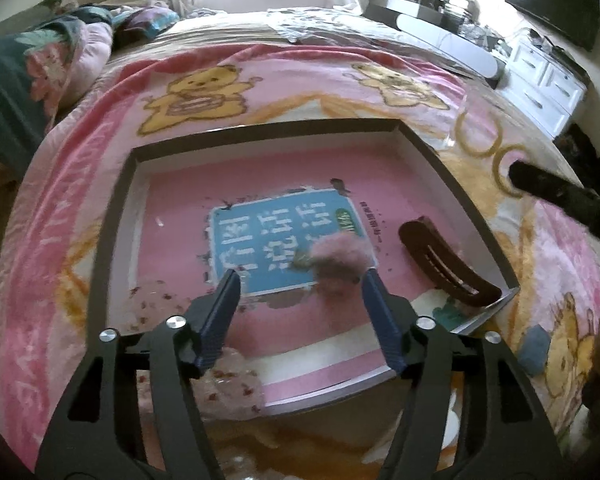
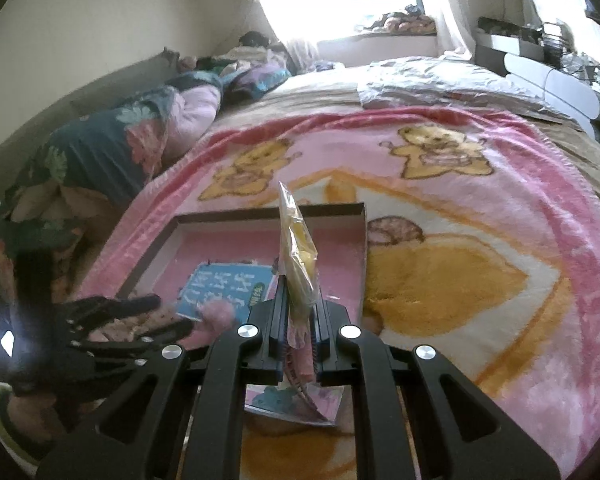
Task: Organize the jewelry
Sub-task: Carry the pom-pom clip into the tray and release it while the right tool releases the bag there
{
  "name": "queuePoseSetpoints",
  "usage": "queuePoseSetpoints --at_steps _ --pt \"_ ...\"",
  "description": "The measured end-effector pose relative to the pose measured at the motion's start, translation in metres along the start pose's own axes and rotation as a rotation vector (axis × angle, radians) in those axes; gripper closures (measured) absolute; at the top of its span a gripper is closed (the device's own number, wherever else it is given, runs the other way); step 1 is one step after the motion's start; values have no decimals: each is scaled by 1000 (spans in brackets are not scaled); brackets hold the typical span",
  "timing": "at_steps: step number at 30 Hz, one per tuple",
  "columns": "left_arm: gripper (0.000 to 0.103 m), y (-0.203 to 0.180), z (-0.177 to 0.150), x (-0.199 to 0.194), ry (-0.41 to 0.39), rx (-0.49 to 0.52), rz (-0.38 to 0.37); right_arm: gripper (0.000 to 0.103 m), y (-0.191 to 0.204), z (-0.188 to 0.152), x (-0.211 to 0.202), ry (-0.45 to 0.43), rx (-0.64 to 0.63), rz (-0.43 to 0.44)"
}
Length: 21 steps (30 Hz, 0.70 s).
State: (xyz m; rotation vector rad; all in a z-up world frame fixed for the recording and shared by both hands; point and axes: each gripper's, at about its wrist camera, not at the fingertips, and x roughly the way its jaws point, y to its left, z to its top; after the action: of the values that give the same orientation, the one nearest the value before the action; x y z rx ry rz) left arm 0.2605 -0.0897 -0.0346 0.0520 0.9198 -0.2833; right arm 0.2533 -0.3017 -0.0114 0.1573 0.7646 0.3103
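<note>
A shallow open box (image 1: 456,184) with a pink printed floor lies on the bed; it also shows in the right wrist view (image 2: 148,260). Inside are a pink fluffy hair accessory (image 1: 340,254), blurred, and a dark brown hair clip (image 1: 444,266) at the right wall. My left gripper (image 1: 300,280) is open, its blue fingers (image 1: 228,300) hovering over the box just short of the fluffy piece. My right gripper (image 2: 298,308) is shut on a clear plastic packet with a yellow item (image 2: 298,256), held upright above the box's near right corner. The left gripper (image 2: 140,316) shows at the lower left there.
A pink bear-print blanket (image 1: 300,80) covers the bed. A bagged pink item (image 1: 232,384) lies under my left gripper at the box's near edge. A small blue-grey object (image 1: 534,350) rests right of the box. Quilts (image 2: 112,140) are piled left; white drawers (image 1: 548,84) stand far right.
</note>
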Motion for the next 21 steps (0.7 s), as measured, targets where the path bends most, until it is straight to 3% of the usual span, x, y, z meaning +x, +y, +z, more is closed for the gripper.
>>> queuePoseSetpoints --at_steps 7,14,17,19,21 --pt "29 19 -5 -19 -19 -78 16 94 3 -15 28 84 -12 -14" --pt "22 26 -9 -32 -26 -105 31 89 5 -24 39 103 -25 -85" --pt "18 29 -10 -38 -33 -114 34 77 2 -25 38 104 -12 -77" --pt "17 31 -11 -41 -35 -120 36 60 1 -25 32 87 -2 -78" --pt "16 31 -13 -45 -36 -124 39 58 0 -23 27 77 4 -71"
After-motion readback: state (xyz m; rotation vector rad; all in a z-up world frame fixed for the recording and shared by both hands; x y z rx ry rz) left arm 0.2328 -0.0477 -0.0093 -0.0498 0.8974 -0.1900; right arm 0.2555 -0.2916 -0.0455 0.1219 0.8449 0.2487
